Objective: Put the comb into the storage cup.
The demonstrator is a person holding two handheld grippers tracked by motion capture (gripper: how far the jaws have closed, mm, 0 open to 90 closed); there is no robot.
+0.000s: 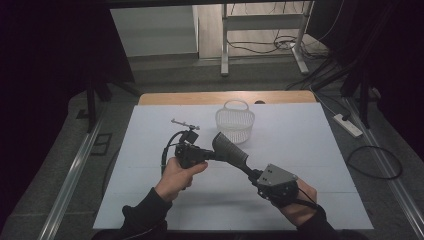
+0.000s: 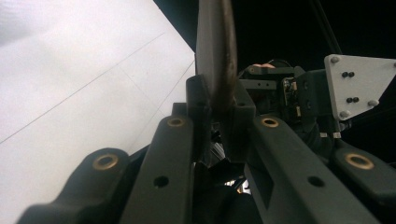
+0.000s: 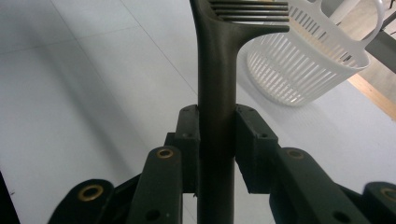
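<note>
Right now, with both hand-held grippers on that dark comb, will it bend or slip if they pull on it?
The comb probably stays stiff: its thick handle runs straight between the right hand-held gripper pads. The left hand-held gripper pinches the narrow edge of its toothed head, so it may slip or twist there. It looks light, spanning both grips without sagging.

Both forearms are angling inward; the left gripper [image 1: 216,155] and right gripper [image 1: 251,173] are clamping, jaws closed, tips nearly meeting
</note>
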